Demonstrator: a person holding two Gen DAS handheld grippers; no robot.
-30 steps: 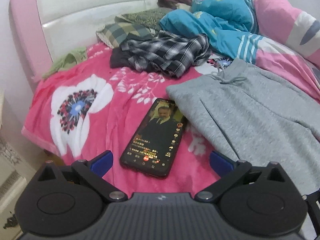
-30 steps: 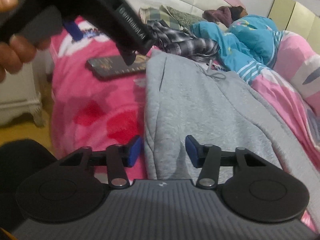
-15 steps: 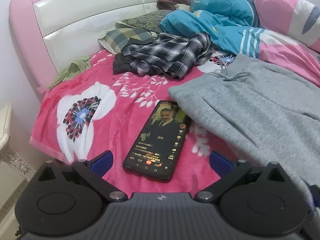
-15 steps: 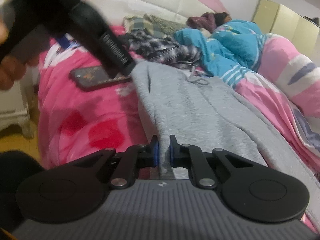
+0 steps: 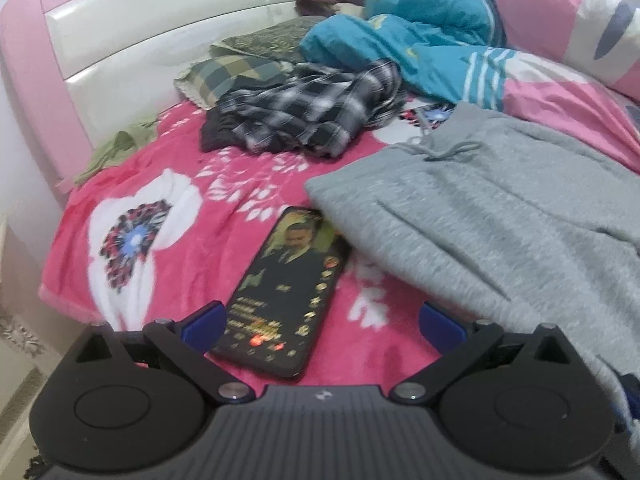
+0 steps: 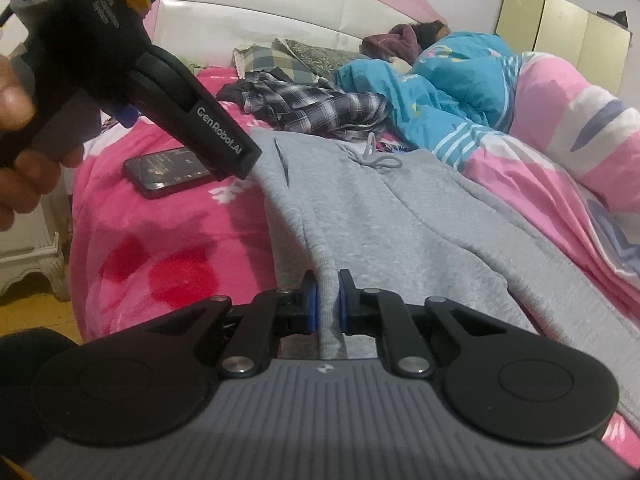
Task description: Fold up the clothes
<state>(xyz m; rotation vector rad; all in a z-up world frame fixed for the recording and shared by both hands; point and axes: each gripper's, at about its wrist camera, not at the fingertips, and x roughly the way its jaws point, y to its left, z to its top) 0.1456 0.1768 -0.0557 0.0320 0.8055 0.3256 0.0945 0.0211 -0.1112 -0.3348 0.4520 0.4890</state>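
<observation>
The right gripper point(image 6: 327, 304) pinches the grey sweatpants' point(image 6: 400, 216) near edge, likely for lifting into a fold, while the left gripper point(image 5: 320, 322) hangs wide open, holding nothing, over the phone point(image 5: 288, 288) near the bed's point(image 5: 160, 184) edge.

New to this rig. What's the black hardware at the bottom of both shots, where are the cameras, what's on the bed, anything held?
Each shot comes from a fisheye camera on a handheld two-finger gripper, one per hand, looking along its fingers. The left gripper is open above a phone on the pink floral blanket. The right gripper is shut on the grey sweatpants; its view also shows the left gripper from outside. Behind lie a plaid garment, pillows and a blue quilt.
</observation>
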